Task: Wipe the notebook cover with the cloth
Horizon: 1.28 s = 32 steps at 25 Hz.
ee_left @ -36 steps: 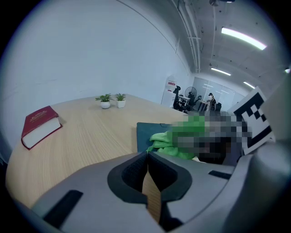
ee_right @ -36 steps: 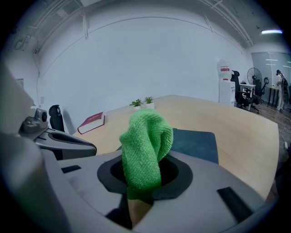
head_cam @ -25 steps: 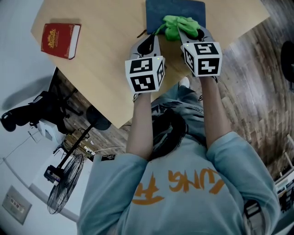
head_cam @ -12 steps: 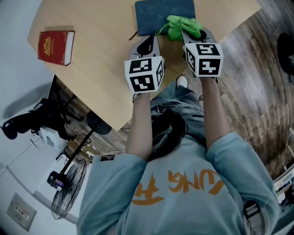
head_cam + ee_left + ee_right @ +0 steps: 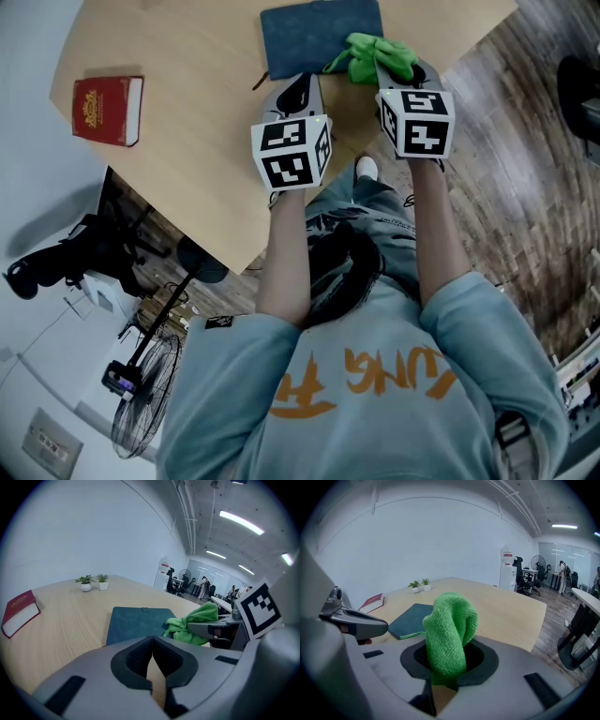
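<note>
Notebook (image 5: 319, 37) cover is our target: dark blue, shut, flat on the wooden table (image 5: 187, 141), just ahead of our 2 grippers. Going from the left, a red book (image 5: 108, 97) lies well apart near the table's left corner and plays no part. Next comes our left gripper (image 5: 153, 656), its jaws pressed together on nothing, hovering near the notebook's near edge. At the right, our right gripper (image 5: 446, 681) pinches the green cloth (image 5: 375, 54), which bunches up above its jaws by the notebook's right corner; we cannot tell whether it touches the cover. We judge that wiping has not properly begun. Next we need to lower the cloth onto the cover and sweep leftward, perhaps steadying the notebook with the left gripper.
</note>
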Available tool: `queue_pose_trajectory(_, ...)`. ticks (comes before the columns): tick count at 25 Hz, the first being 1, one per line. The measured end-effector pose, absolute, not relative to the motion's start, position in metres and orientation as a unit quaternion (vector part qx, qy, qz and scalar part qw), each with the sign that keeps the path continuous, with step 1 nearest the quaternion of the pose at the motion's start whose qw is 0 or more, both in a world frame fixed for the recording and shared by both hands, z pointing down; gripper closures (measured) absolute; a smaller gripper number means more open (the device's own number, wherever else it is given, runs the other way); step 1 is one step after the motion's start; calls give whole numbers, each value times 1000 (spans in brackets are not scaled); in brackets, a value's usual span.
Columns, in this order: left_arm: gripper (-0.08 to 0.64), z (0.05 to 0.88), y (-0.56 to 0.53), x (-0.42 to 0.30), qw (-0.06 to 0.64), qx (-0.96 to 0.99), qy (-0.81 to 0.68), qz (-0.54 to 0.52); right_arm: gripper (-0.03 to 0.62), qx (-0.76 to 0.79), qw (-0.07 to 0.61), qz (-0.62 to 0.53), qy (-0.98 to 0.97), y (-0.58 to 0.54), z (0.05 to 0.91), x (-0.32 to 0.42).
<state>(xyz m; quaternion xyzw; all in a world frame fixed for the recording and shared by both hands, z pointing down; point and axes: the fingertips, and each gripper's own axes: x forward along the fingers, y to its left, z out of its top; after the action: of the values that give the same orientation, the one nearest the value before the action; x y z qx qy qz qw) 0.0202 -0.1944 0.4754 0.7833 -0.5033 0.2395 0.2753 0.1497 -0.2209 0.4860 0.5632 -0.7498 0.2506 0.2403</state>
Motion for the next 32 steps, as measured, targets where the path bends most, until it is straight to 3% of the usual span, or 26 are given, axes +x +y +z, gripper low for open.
queue_pose_trajectory(6,538,474,-198,19,279,782,-508,227,509,584,252,251,-730,-223,479,172)
queue_pose_trajectory(11,538,469,-202,3,284,773,-526,213,509,580,218,231,-750,-242,439,160)
queue_pose_trajectory(20,538,468,-206,-68,297,731,-582,198,509,505,177,218,-816,-275,415,66)
queue_pose_trajectory(32,538,471,-209,-149,307,679,-640,186,509,414,197,229,-859,-291,442,-42)
